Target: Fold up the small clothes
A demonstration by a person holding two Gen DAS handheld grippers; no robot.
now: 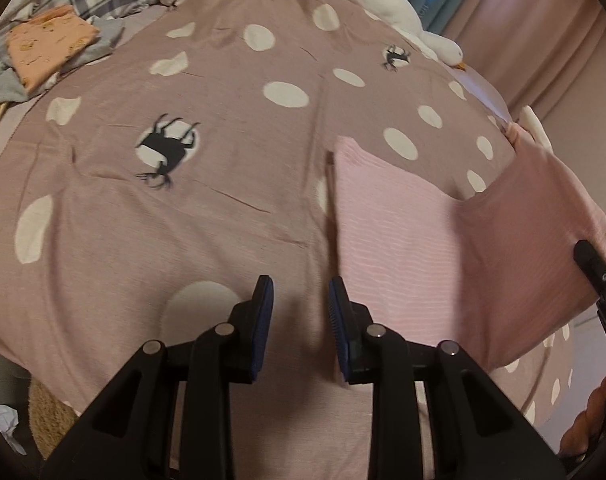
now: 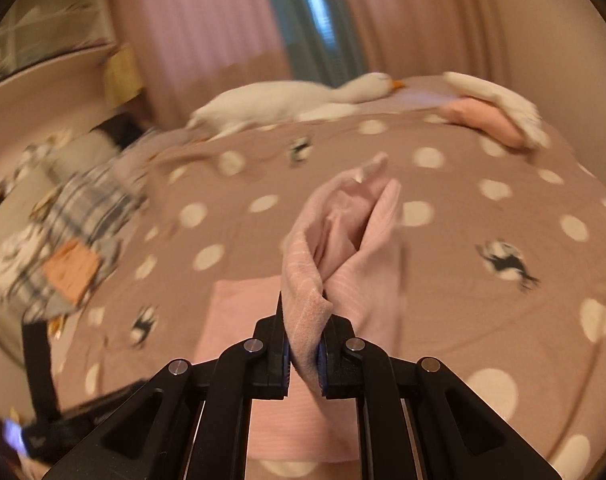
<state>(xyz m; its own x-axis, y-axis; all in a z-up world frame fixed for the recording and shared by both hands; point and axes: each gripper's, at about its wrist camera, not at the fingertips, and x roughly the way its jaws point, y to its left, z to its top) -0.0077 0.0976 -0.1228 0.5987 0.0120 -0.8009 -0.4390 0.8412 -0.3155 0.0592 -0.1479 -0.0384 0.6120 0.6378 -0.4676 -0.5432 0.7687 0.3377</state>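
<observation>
A small pink striped garment lies on the dotted bedspread. Its right part is lifted off the bed. My left gripper is open and empty, just left of the garment's near edge. My right gripper is shut on a bunched edge of the pink garment and holds it above the bed; the rest lies flat below. The right gripper's finger shows at the far right of the left wrist view.
A pile of other clothes, with an orange folded piece on top, sits at the far left of the bed. A white plush goose lies along the far edge. Curtains hang behind. A pink pillow lies far right.
</observation>
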